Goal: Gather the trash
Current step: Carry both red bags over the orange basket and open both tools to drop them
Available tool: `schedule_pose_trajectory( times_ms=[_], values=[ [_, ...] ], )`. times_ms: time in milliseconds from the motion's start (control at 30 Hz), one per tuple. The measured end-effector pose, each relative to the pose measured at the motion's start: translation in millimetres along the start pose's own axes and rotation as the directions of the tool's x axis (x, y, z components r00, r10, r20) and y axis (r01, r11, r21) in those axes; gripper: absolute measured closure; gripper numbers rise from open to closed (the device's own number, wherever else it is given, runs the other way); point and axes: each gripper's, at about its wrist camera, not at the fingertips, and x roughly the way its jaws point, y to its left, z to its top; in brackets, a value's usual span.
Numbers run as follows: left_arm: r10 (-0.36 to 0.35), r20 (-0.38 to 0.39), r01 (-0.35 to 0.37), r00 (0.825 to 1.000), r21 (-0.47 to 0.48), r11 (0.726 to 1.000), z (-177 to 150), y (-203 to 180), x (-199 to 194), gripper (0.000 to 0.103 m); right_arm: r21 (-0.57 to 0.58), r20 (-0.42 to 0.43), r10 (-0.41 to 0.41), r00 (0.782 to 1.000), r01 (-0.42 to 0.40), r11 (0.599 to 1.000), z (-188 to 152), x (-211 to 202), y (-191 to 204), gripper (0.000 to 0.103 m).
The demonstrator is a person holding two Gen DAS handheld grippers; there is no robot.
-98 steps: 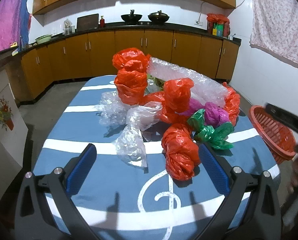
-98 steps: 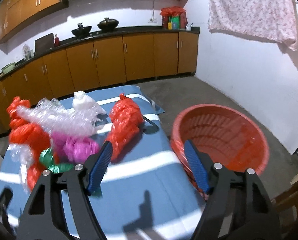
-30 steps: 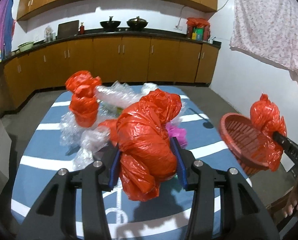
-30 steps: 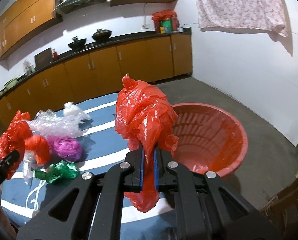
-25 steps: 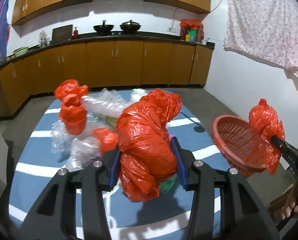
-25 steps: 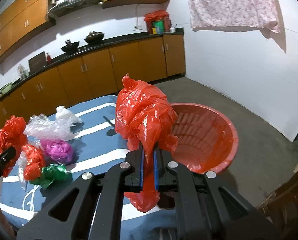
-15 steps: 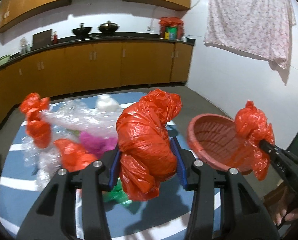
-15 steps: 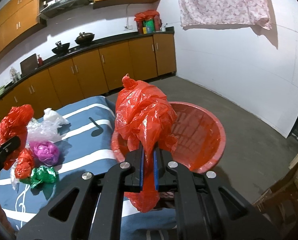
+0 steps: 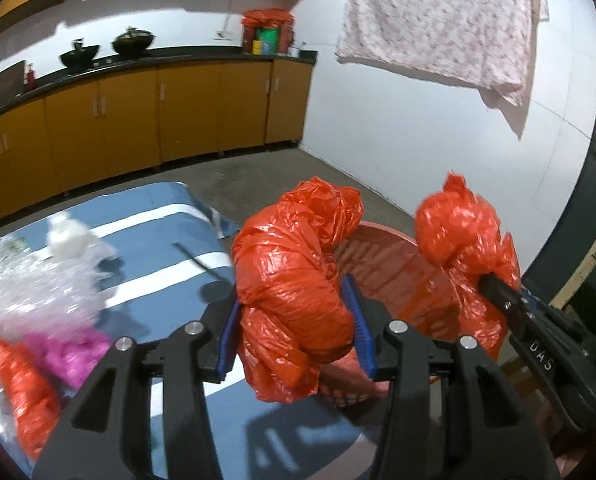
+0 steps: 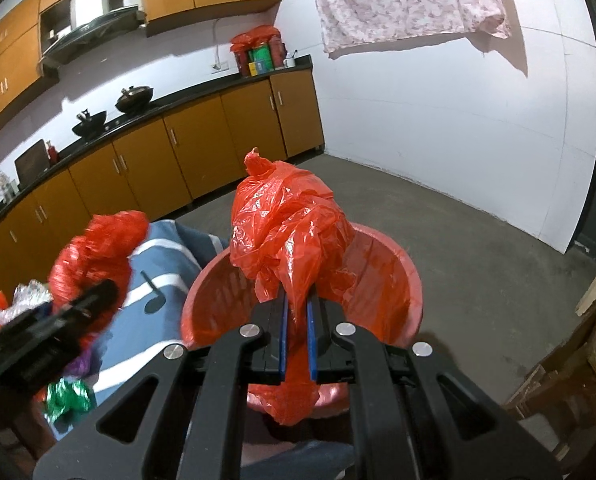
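The left hand-held gripper (image 9: 296,330) is clamped on a crumpled red bag (image 9: 298,276) at the near rim of the red basket (image 10: 406,280); the right hand-held gripper (image 10: 297,330) pinches a second red bag (image 10: 290,236) above the basket. Beyond lies more trash on the table (image 9: 158,280). Letting go early could drop the left bag outside the rim.

black tool (image 9: 296,330), blue pads (image 9: 361,330), silver screws

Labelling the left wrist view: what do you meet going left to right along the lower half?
Pink crumpled plastic bag on the table → bulky red plastic bag clamped in the left hand-held gripper → smaller red plastic bag pinched by the right hand-held gripper.
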Motion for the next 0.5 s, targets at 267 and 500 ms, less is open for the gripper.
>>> schedule_pose_trajectory(
  times_ms=[267, 500],
  values=[
    [-0.034, -0.042, 0.034, 0.999, 0.000, 0.999, 12.7, -11.7, 38.1, 0.038, 0.056, -0.011, 0.036, 0.999, -0.036, 0.998, 19.4, 21.3, -9.1, 0.091],
    [0.010, -0.031, -0.011, 0.999, -0.038, 0.999, 8.3, 8.0, 30.9, 0.022, 0.073, 0.008, 0.014, 1.000, -0.014, 0.997, 14.5, 11.3, -26.0, 0.045]
  ],
)
